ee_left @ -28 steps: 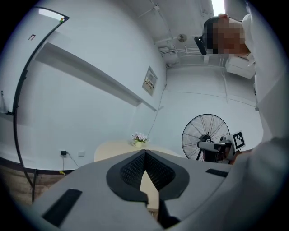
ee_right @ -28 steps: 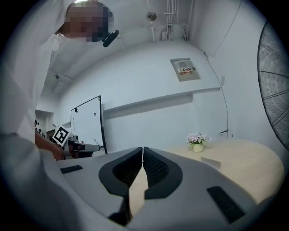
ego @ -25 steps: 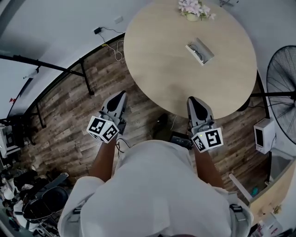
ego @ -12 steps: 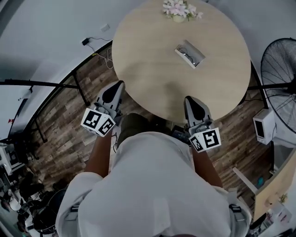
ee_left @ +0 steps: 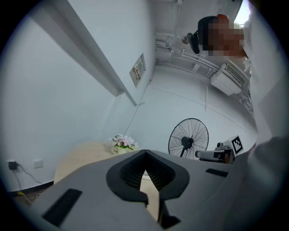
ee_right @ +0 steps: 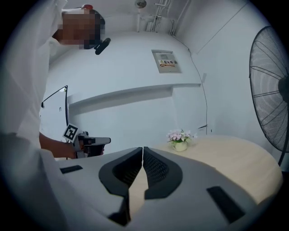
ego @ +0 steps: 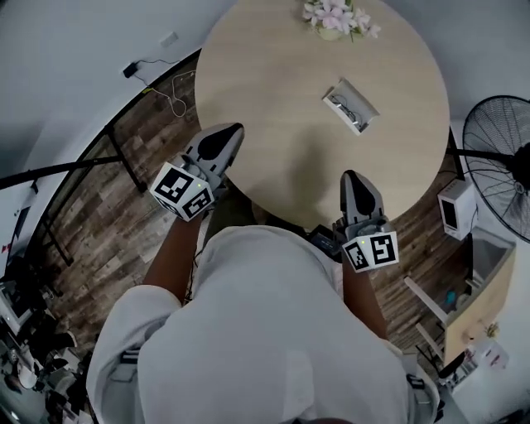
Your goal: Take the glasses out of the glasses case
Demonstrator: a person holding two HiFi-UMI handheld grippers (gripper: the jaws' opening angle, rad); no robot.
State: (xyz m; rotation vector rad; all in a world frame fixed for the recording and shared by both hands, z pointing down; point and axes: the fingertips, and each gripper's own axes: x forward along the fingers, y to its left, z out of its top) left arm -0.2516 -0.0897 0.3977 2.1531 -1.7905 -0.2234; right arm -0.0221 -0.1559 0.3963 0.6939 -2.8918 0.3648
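An open grey glasses case point(ego: 352, 105) lies on the round wooden table point(ego: 273, 74), right of centre, with dark-framed glasses point(ego: 342, 103) inside it. My left gripper point(ego: 233, 132) is shut and empty, its tip just over the table's near-left edge. At the near-right edge my right gripper point(ego: 351, 177) is also shut and empty, well short of the case. In the left gripper view the jaws point(ee_left: 144, 155) meet at the tip. The right gripper view shows the same at its jaws point(ee_right: 143, 148). Neither gripper view shows the case.
A small pot of pink flowers point(ego: 335, 16) stands at the table's far edge, also seen as flowers point(ee_left: 123, 143) and flowers point(ee_right: 179, 137). A standing fan point(ego: 497, 141) and a white box point(ego: 454, 207) are to the right. Wooden floor with cables lies to the left.
The person has stepped closer to the table. My left gripper has moved forward over the table's edge, and the right one has come up to the rim. Both stayed shut.
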